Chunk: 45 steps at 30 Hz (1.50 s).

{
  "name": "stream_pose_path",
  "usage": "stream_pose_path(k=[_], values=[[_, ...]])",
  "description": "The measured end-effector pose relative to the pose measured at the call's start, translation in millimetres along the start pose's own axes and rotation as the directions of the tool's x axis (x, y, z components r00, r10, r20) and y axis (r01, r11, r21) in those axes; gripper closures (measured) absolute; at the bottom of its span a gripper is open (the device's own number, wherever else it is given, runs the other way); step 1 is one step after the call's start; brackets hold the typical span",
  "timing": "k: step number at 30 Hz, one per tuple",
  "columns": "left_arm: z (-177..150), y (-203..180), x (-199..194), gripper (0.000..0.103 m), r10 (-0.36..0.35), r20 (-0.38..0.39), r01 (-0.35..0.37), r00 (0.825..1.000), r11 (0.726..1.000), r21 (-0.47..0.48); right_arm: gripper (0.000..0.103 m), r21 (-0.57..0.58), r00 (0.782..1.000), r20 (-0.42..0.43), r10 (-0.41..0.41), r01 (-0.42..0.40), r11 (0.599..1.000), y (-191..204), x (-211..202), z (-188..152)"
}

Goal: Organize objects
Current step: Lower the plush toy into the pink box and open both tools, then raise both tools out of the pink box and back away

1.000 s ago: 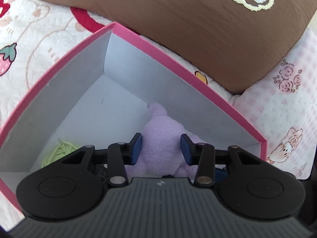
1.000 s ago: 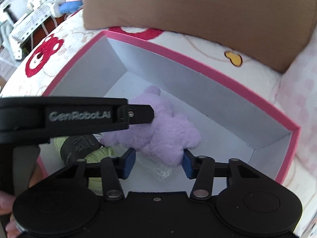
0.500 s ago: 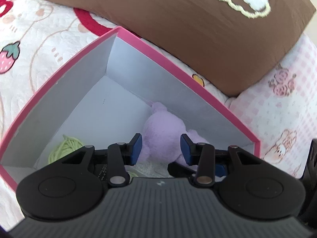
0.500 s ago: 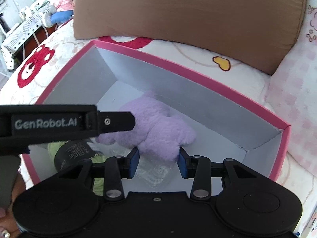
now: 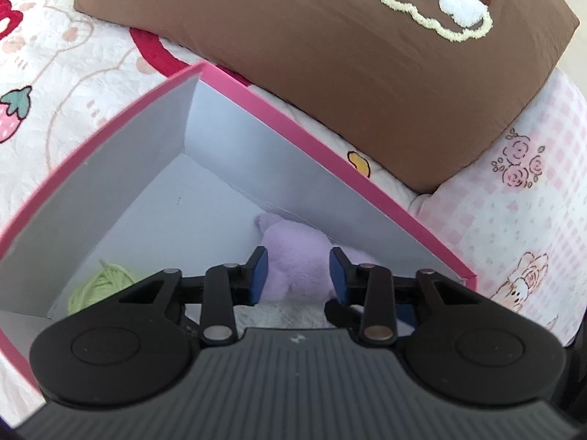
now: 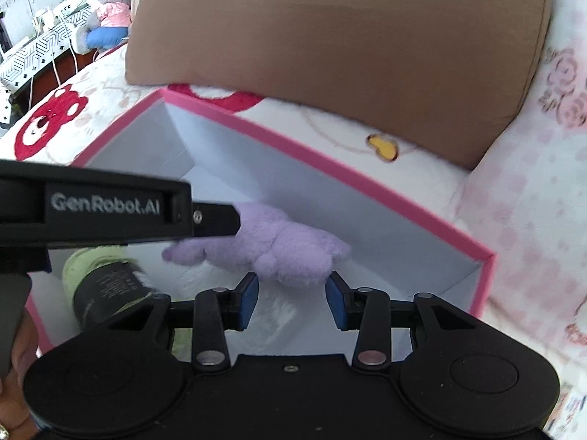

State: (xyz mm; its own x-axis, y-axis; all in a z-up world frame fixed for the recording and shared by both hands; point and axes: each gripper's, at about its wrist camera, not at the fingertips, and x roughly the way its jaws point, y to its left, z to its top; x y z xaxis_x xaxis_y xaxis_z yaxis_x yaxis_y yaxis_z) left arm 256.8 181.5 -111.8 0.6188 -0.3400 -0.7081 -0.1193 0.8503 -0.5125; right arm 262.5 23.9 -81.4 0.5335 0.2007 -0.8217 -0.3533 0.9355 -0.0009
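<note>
Pink box [image 5: 315,135], open-topped, pale grey inside, set on the bed.

Contents, left to right within the box:
- Green yarn ball [image 5: 99,286], with a dark label band in the right wrist view, at the box's near left corner.
- Clear crinkled plastic packet [image 6: 273,311] on the box floor, just in front of the plush toy.
- Purple plush toy [image 5: 297,253], lying flat against the box's far wall toward its right end. Long axis runs roughly along that wall; one rounded end points toward the box's far corner. Which end is the head cannot be told.

Tools over the box:
- Left tool [image 5: 296,275]: jaws closing, blue pads apart, nothing between them; it hangs above the toy.
- Right tool [image 6: 292,300]: jaws apart, empty, over the packet.

Surface: bed with white quilted cover [image 5: 55,73] printed with strawberries and red shapes. Brown pillow [image 5: 330,55] behind the box; pink checked pillow [image 5: 528,198] right of the box.

Room: a grey soft toy [image 6: 106,11] and a patterned tabletop far left beyond the box.
</note>
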Motion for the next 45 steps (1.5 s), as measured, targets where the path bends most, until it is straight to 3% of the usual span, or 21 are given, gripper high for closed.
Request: stream_pose_path(k=[1, 5, 12, 16, 20, 25, 27, 29, 32, 39, 45], values=[[-1, -1, 1, 0.077, 0.001, -0.006, -0.001, 1.000, 1.000, -0.002, 0.062, -0.018, 1.000, 0.015, 0.003, -0.003, 1.000, 0, -1, 0], [-4, -11, -3, 0.077, 0.060, 0.014, -0.061, 0.998, 0.997, 0.045, 0.065, -0.055, 0.998, 0.021, 0.056, -0.055, 0.997, 1, 0, 3], [-4, -6, 5, 0.077, 0.043, 0.000, -0.043, 0.999, 0.998, 0.035, 0.064, -0.076, 0.998, -0.027, 0.048, -0.050, 0.996, 5, 0, -4], [-8, -12, 8, 0.077, 0.049, -0.012, -0.048, 0.999, 0.998, 0.050, 0.062, -0.058, 0.999, -0.011, 0.052, -0.053, 0.997, 3, -14, -12], [-14, -22, -10, 0.077, 0.051, 0.034, -0.054, 0.998, 0.995, 0.089, 0.062, -0.052, 0.993, 0.004, 0.120, -0.120, 0.991, 1, -35, -21], [-20, -35, -42, 0.077, 0.083, 0.057, -0.090, 0.995, 0.986, 0.139, 0.062, -0.052, 0.991, 0.036, 0.133, -0.131, 0.990, -4, -60, -33], [-24, -40, -53, 0.073, 0.082, 0.056, -0.089, 0.995, 0.986, 0.141, 0.062, -0.044, 0.989, 0.045, 0.138, -0.136, 0.990, -6, -71, -36], [-27, -46, -64, 0.057, 0.105, 0.042, -0.110, 0.994, 0.982, 0.154, 0.061, -0.044, 0.987, 0.052, 0.152, -0.150, 0.988, -8, -81, -41], [-31, -53, -81, 0.045, 0.128, 0.012, -0.128, 0.992, 0.975, 0.184, 0.057, -0.062, 0.983, 0.061, 0.172, -0.168, 0.984, -7, -103, -48], [-34, -59, -133, 0.030, 0.167, -0.019, -0.159, 0.986, 0.965, 0.207, 0.055, -0.139, 0.981, 0.096, 0.166, -0.152, 0.978, -1, -140, -56], [-47, -76, -173, 0.019, 0.145, -0.009, -0.138, 0.989, 0.957, 0.256, 0.049, -0.153, 0.974, 0.121, 0.190, -0.171, 0.973, -1, -172, -64]])
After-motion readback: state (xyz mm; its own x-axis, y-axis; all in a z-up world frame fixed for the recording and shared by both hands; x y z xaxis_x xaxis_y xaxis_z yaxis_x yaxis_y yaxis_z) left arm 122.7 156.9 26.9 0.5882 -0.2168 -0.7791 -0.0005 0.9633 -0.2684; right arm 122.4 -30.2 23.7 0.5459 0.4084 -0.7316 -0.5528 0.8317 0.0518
